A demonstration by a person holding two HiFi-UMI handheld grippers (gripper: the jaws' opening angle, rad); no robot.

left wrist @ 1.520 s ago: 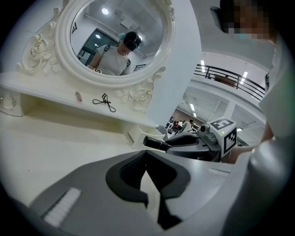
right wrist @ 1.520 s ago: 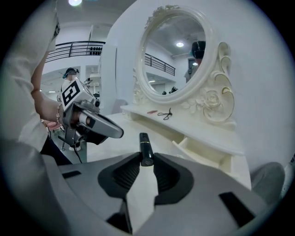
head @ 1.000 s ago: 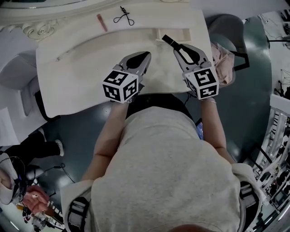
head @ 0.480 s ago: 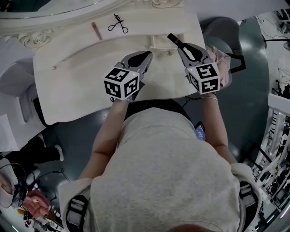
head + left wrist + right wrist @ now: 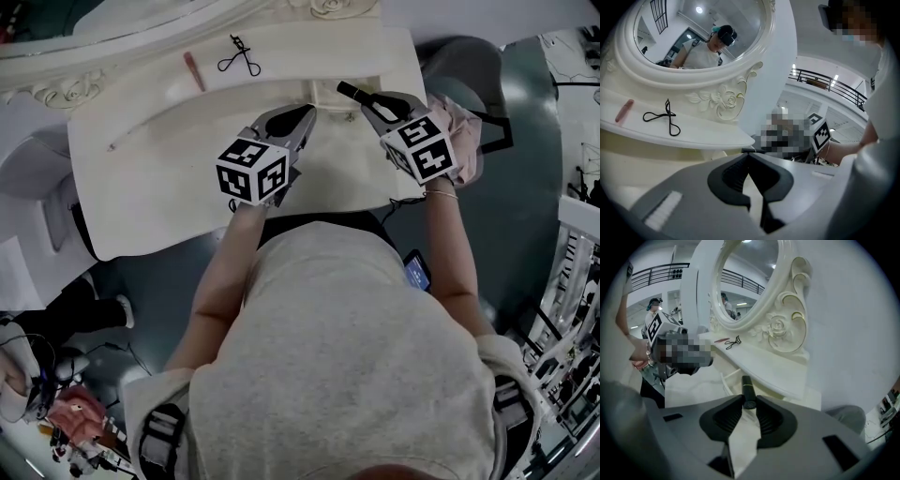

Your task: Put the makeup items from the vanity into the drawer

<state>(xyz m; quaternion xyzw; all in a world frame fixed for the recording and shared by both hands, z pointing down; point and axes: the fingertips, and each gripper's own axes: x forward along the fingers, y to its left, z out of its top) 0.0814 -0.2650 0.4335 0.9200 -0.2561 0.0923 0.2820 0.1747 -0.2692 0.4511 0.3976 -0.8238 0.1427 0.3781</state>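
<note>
My right tool [image 5: 749,403] is clamped part-way closed on a slim, smooth black tube [image 5: 746,386], whose long axis points to 12 o'clock. The open white drawer [image 5: 725,379] lies just beyond, at 11 o'clock. My left tool [image 5: 749,153] is closed and empty. A wire eyelash curler [image 5: 234,58] lies on the surface [image 5: 169,169].
</note>
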